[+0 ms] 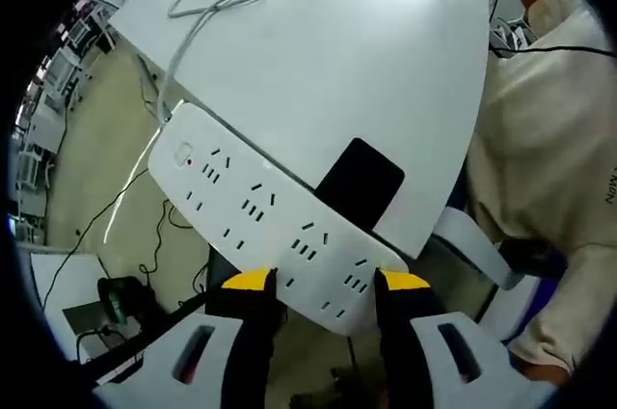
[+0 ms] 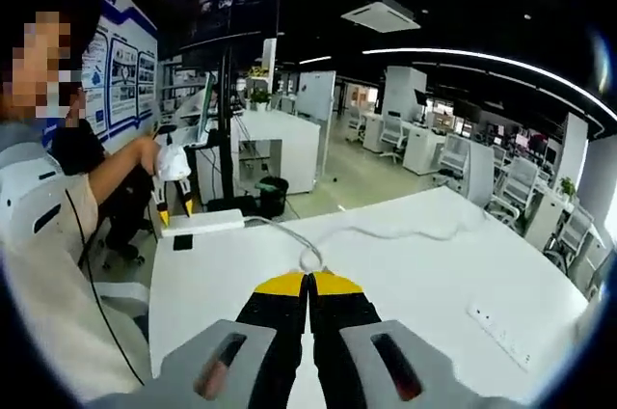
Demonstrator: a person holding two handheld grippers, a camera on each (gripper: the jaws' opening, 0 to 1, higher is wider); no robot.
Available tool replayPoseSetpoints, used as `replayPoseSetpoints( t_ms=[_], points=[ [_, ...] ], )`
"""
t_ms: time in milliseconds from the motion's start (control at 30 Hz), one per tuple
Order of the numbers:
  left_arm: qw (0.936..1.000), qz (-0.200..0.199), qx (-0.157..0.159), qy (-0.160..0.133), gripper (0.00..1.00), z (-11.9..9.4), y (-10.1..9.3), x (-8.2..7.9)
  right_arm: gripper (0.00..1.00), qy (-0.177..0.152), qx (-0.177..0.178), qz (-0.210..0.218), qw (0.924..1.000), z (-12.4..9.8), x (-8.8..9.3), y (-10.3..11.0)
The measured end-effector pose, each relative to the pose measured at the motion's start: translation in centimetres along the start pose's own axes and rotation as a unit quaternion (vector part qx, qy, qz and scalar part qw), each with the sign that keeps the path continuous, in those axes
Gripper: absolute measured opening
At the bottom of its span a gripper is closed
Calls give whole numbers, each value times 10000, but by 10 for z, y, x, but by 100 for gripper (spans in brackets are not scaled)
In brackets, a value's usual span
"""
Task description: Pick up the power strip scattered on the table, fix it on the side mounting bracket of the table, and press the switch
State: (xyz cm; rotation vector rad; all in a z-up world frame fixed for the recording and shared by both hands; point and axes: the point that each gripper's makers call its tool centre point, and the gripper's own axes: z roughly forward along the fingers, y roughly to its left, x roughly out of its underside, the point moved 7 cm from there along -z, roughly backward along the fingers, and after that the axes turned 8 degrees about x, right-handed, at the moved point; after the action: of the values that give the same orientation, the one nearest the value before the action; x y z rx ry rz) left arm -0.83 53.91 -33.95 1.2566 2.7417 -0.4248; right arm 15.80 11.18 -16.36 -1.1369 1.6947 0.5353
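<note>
In the left gripper view, the left hand-held gripper [image 1: 328, 283] grasps the near end of the white power strip [image 1: 260, 204], one yellow-tipped jaw on each long side. The strip lies along the edge of the white counter [image 1: 366, 52], right beside a black bracket [image 1: 359, 183] on that edge, with its round switch [image 1: 183, 152] at the far end. Its white cord [image 1: 198, 18] trails across the countertop. In the right gripper view, the right hand-held gripper [image 2: 308, 282] hangs over the counter [image 2: 424, 264] with its jaws clenched together on nothing, while the strip [image 2: 202, 223] sits at the far corner in the other hand-held gripper [image 2: 175, 204]. A second power strip [image 2: 498, 331] lies near the right edge.
</note>
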Motion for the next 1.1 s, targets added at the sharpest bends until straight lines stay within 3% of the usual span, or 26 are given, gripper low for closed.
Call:
replayPoseSetpoints(
  t_ms=[467, 1100],
  points=[
    [9999, 16, -10, -130, 45, 0, 0, 2, 0, 183, -401, -348, 9984, 37, -25, 20],
    [9995, 26, -6, -309, 45, -2, -1, 4, 0, 321, -937, -572, 9934, 96, -41, 56]
  ],
)
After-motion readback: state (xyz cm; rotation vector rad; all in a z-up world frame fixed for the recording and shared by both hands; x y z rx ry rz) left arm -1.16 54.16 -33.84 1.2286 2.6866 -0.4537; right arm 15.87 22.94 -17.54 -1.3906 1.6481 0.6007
